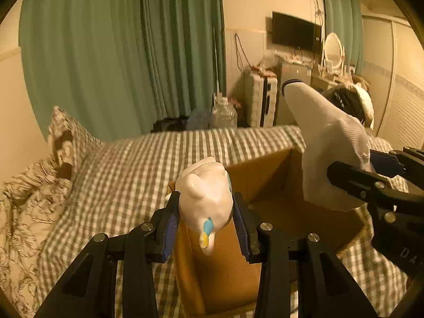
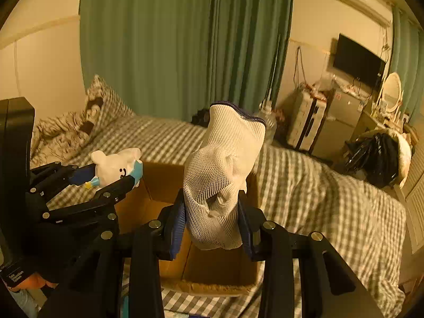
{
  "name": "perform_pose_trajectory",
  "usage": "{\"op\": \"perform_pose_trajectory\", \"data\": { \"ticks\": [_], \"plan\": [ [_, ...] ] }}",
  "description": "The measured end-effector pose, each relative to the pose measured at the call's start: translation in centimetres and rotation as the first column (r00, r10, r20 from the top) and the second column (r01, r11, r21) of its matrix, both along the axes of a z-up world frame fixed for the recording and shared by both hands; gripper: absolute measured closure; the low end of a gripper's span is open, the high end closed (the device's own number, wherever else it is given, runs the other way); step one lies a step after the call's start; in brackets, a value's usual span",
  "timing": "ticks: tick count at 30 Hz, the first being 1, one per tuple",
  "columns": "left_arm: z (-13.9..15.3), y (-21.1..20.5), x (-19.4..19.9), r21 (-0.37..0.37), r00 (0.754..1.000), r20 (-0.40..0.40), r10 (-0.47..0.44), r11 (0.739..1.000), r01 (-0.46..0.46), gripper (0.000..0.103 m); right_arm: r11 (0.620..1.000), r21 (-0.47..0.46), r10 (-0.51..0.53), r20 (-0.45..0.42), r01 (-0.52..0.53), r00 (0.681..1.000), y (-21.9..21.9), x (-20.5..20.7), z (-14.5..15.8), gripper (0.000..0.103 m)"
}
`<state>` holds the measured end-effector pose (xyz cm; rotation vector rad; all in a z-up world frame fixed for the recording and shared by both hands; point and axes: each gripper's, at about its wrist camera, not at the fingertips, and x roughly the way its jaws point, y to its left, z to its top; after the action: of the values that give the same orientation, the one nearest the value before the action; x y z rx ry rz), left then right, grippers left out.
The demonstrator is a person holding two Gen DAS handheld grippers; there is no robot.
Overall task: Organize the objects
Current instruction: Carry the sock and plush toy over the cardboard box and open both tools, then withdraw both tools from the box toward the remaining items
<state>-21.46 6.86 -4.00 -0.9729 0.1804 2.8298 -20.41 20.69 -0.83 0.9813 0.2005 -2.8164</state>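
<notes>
Green curtains [image 1: 119,53] behind checkered bed [image 1: 132,164]

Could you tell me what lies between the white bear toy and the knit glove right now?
Only the open cardboard box on the bed, seen from the right wrist, lies between the bear toy and the glove.

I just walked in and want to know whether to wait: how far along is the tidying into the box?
Done: nothing visible inside the cardboard box yet, though its floor is partly hidden. In hand: the left gripper clamps a white bear toy, and the right gripper clamps a white knit glove, both held above the open box. Left: releasing both into it.
</notes>
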Motion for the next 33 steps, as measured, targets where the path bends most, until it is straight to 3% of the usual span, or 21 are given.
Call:
{"op": "perform_pose_trajectory", "data": {
  "ticks": [6,9,11,14,24,28,31,33],
  "plan": [
    [-2.7,0.4,-1.5,0.01,0.998,0.055,-0.021,1.0,0.021,0.064,0.999,-0.043,0.004,0.036,-0.002,0.999,0.8,-1.4,-2.6,0.065],
    [-3.0,0.5,-1.4,0.028,0.997,0.071,-0.028,0.999,0.026,0.061,0.998,-0.057,-0.022,0.028,0.023,0.999,1.5,-1.2,-2.3,0.052],
    [-2.6,0.7,-1.0,0.028,0.997,0.062,-0.038,0.999,0.036,0.047,0.998,-0.054,-0.044,0.0,0.044,0.999,1.9,-0.6,-1.4,0.041],
    [-1.5,0.7,0.2,0.003,0.999,0.027,-0.034,0.999,0.034,0.025,0.996,-0.064,-0.061,-0.032,0.059,0.998,2.5,1.0,0.1,0.038],
    [4.3,-2.8,5.5,0.003,0.999,-0.054,0.002,1.0,-0.002,0.02,0.997,-0.021,-0.081,-0.109,0.079,0.991,0.8,8.2,6.4,0.031],
    [6.2,-4.4,7.8,0.002,0.997,-0.078,0.02,1.0,-0.02,0.02,0.997,-0.001,-0.077,-0.138,0.077,0.987,-0.2,11.6,8.3,0.024],
    [7.1,-5.7,10.0,-0.001,0.994,-0.102,0.042,0.999,-0.042,0.0,0.997,0.012,-0.071,-0.152,0.073,0.986,-1.1,13.9,8.9,0.018],
    [7.4,-6.5,11.3,0.001,0.991,-0.119,0.053,0.999,-0.054,0.0,0.997,0.017,-0.069,-0.148,0.072,0.987,-1.5,15.0,8.8,0.018]
  ]
}}
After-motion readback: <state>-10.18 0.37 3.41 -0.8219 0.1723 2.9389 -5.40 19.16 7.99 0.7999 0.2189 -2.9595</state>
